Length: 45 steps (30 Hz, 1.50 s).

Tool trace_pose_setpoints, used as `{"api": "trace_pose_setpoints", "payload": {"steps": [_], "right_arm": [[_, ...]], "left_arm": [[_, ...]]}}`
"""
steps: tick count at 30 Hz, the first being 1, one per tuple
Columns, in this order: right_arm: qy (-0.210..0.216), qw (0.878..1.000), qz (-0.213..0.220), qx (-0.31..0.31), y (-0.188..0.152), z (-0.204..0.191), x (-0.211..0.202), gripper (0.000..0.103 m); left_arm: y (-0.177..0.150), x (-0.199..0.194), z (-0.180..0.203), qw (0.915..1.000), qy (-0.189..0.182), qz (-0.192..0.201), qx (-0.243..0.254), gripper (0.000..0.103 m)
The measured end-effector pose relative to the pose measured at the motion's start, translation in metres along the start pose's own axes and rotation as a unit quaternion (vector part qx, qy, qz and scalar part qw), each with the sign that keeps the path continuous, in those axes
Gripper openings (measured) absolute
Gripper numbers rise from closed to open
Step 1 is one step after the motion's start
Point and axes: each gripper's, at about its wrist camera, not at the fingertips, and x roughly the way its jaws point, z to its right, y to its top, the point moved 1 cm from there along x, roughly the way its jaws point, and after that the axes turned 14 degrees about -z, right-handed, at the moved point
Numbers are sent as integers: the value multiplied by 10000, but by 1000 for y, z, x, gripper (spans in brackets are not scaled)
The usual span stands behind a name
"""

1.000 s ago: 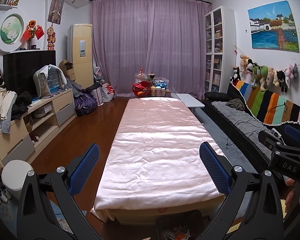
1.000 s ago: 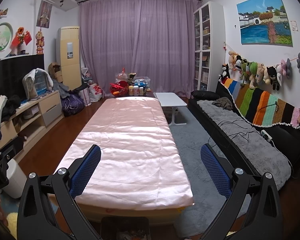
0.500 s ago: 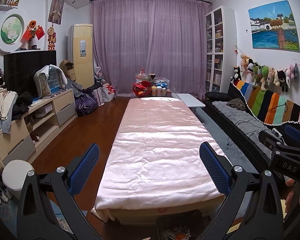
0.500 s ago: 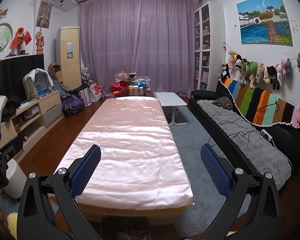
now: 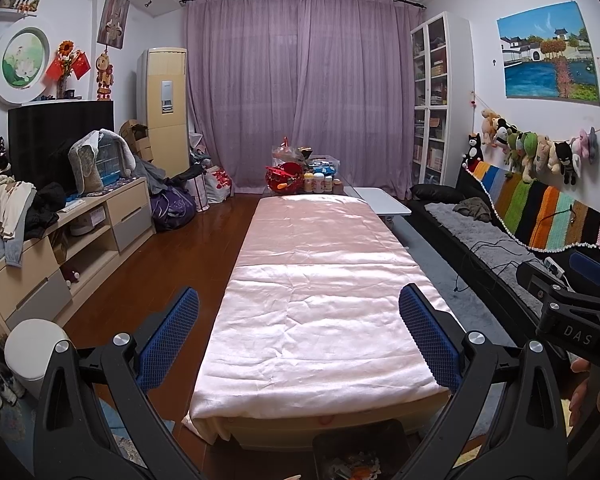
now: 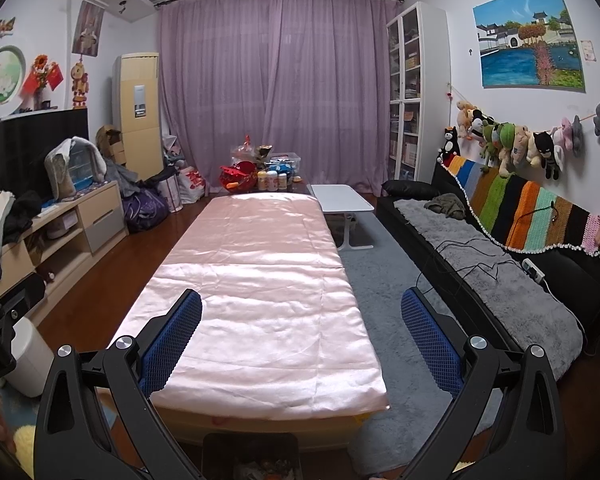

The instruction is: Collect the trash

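My left gripper (image 5: 299, 320) is open and empty, held above the near end of a long table under a pink satin cloth (image 5: 316, 280). My right gripper (image 6: 301, 322) is open and empty too, over the same cloth (image 6: 256, 280). A black bin (image 5: 360, 452) with scraps of trash inside stands on the floor just below the table's near edge; it also shows in the right wrist view (image 6: 256, 456). I see no loose trash on the cloth. The right gripper's body shows at the right edge of the left wrist view (image 5: 572, 312).
Bottles and a red basket (image 5: 300, 180) crowd the table's far end. A white cylindrical bin (image 5: 36, 348) stands on the floor at left by a cluttered TV cabinet (image 5: 80, 232). A black sofa with grey throw (image 6: 480, 256), grey rug (image 6: 384, 300) and small white table (image 6: 340, 200) lie right.
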Motion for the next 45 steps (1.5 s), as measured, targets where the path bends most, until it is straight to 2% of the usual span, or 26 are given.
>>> {"api": "trace_pose_setpoints", "payload": {"steps": [32, 39, 45], "right_arm": [[-5, 10000, -9, 9, 0, 0, 0, 100], [-37, 10000, -44, 9, -1, 0, 1, 100], [-42, 10000, -40, 22, 0, 0, 2, 100]], "left_arm": [[-1, 0, 0, 10000, 4, 3, -2, 95], [0, -4, -1, 9997, 258, 14, -7, 95], [2, -1, -4, 9997, 187, -87, -99, 95]]}}
